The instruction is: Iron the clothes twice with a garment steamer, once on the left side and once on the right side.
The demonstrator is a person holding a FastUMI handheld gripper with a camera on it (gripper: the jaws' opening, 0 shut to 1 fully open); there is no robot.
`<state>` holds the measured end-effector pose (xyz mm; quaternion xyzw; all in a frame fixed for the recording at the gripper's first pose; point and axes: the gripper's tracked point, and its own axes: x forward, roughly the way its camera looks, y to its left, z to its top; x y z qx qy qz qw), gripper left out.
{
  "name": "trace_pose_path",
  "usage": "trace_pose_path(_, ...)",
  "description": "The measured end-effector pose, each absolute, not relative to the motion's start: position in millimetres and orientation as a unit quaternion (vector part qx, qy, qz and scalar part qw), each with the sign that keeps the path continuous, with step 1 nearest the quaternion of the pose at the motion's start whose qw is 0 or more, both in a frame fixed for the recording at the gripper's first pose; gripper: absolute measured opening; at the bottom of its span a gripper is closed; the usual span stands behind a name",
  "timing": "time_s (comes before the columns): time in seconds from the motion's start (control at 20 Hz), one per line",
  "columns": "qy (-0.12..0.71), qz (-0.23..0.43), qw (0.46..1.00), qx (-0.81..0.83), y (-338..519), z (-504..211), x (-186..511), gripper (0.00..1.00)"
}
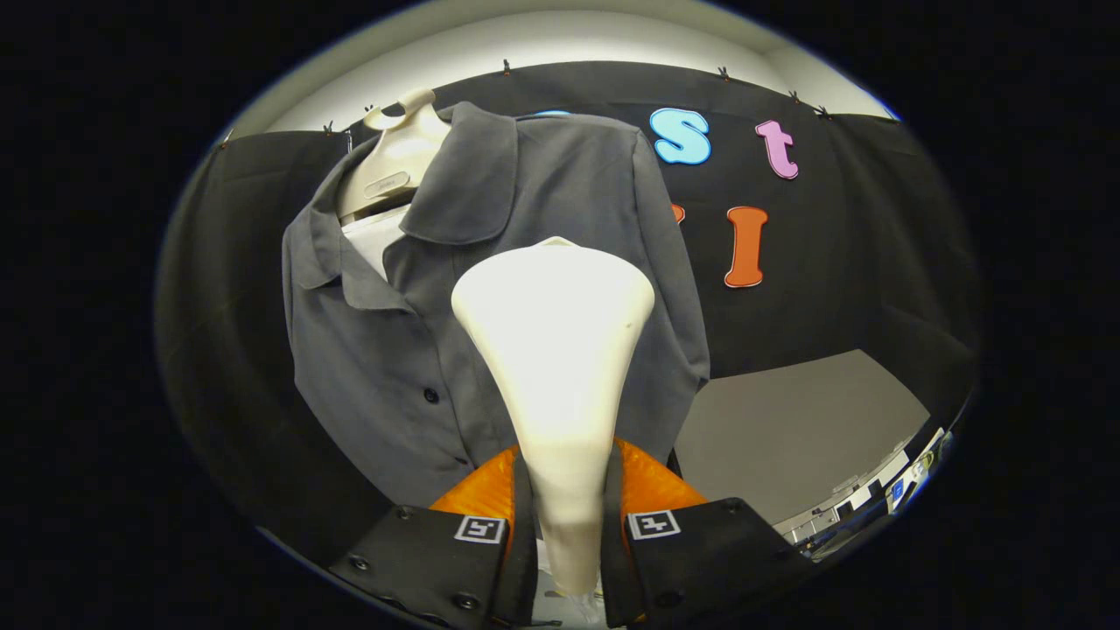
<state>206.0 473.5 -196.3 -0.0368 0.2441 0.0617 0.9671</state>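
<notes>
Black cloth (875,262) hangs all round the booth, clipped along its top edge under a pale ceiling, and a grey floor (787,429) opens out on the right, past the shirt's hem side. Against that cloth a grey shirt (385,350) hangs on a cream mannequin form (398,157), its collar spread open and a strip of white showing at the neck; a row of dark buttons runs down the front placket. The shirt's left edge sits close against the dark cloth, with little room there, while its right edge, where the sleeve drops, has open floor and bare wall beyond it. Nearer to me, the gripper (567,525) is clamped on the neck of a cream garment steamer (553,350), both fingers pressing its narrow handle from either side. The steamer widens upward into a broad rounded head that stands upright in front of the shirt's right half, covering the chest area just right of the button line; whether the head touches the cloth I cannot tell. Some light-coloured clutter (884,490) lies along the far right edge of the floor, too small to make out.
</notes>
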Motion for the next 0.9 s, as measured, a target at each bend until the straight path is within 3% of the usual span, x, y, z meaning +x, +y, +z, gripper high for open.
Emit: trace_pose_path(0.9, 0.307, 0.034, 0.949, -0.056, 455, -272, 208, 0.37)
